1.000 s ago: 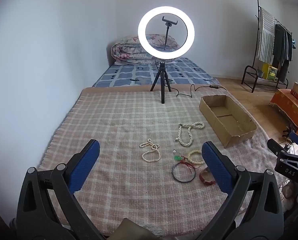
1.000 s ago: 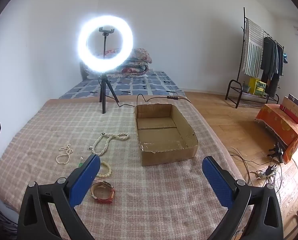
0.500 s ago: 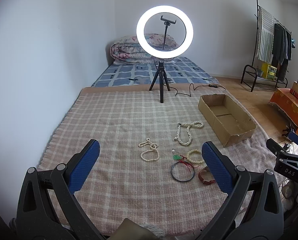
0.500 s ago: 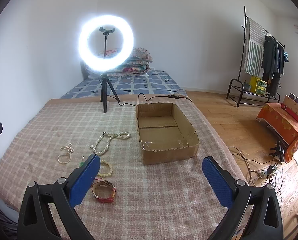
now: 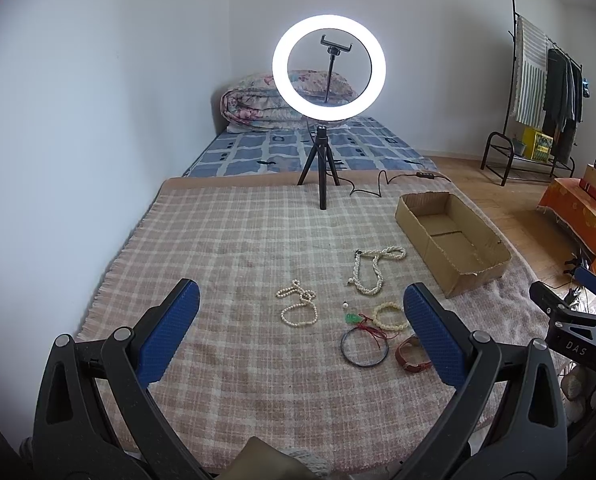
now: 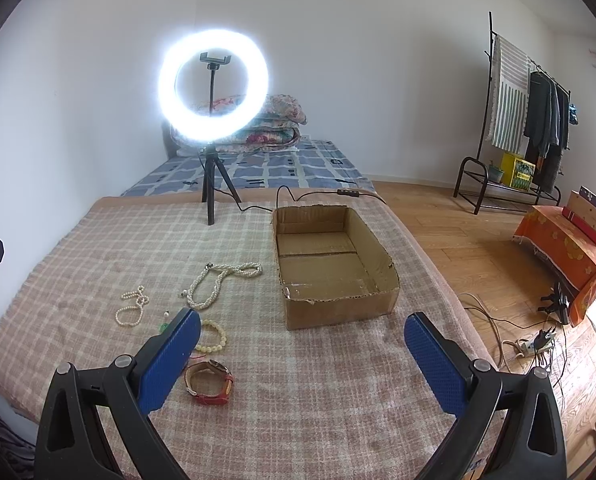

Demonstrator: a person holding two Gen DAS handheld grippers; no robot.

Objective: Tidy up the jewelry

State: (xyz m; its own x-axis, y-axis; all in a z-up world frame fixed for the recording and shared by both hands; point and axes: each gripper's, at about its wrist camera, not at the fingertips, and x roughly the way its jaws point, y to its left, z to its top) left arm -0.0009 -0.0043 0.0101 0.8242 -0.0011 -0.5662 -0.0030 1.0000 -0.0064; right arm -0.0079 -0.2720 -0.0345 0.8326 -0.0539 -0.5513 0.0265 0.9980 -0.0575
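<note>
Jewelry lies on a plaid blanket (image 5: 238, 248): a long pearl necklace (image 5: 372, 268), a small pearl strand (image 5: 298, 306), a cream bead bracelet (image 5: 390, 316), a dark bangle (image 5: 364, 347), a green pendant on red cord (image 5: 353, 318) and a red-strapped watch (image 6: 210, 382). An empty cardboard box (image 6: 330, 264) stands to their right. My left gripper (image 5: 300, 334) hovers open above the near blanket, short of the jewelry. Just as open, my right gripper (image 6: 300, 360) hangs in front of the box, with the watch by its left finger (image 6: 170, 354).
A lit ring light on a tripod (image 5: 326, 92) stands at the blanket's far edge, its cable (image 5: 382, 184) trailing right. Folded quilt (image 5: 266, 104) on the bed behind. Clothes rack (image 6: 518, 120), orange-covered stand (image 6: 570, 252) and floor cables (image 6: 530, 340) to the right.
Both grippers have drifted slightly; the scene sits a little lower in both views. All the jewelry and the box lie where they were.
</note>
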